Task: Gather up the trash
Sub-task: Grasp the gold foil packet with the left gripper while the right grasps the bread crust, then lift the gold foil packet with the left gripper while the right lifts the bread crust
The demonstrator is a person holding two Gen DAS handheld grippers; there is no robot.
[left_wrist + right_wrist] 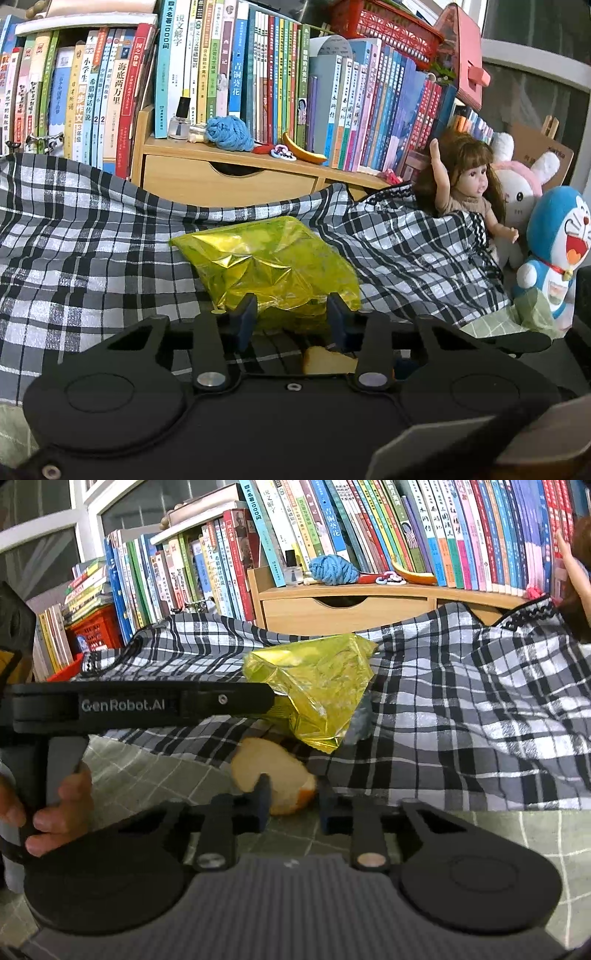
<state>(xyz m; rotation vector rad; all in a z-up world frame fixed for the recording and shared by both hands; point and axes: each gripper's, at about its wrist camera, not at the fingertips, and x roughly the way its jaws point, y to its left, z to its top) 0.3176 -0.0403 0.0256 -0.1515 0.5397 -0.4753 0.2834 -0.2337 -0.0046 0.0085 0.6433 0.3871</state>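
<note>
A crumpled yellow foil bag (266, 266) lies on the plaid blanket (74, 258). My left gripper (291, 317) is open, and the bag's near edge sits between its blue-padded fingers (245, 319). Below it lies a pale piece of orange peel (328, 360). In the right wrist view the peel (280, 771) rests on the green checked sheet (155, 771), right at the tips of my open right gripper (293, 799), partly behind its left finger. The left gripper (271, 701) comes in from the left, its tip at the foil bag (317, 686).
Behind the blanket stand a wooden drawer unit (207, 181) and rows of books (258, 66). A doll (469, 184), a white rabbit plush (521, 192) and a blue cat plush (554, 251) sit on the right. A hand (55, 805) holds the left gripper's handle.
</note>
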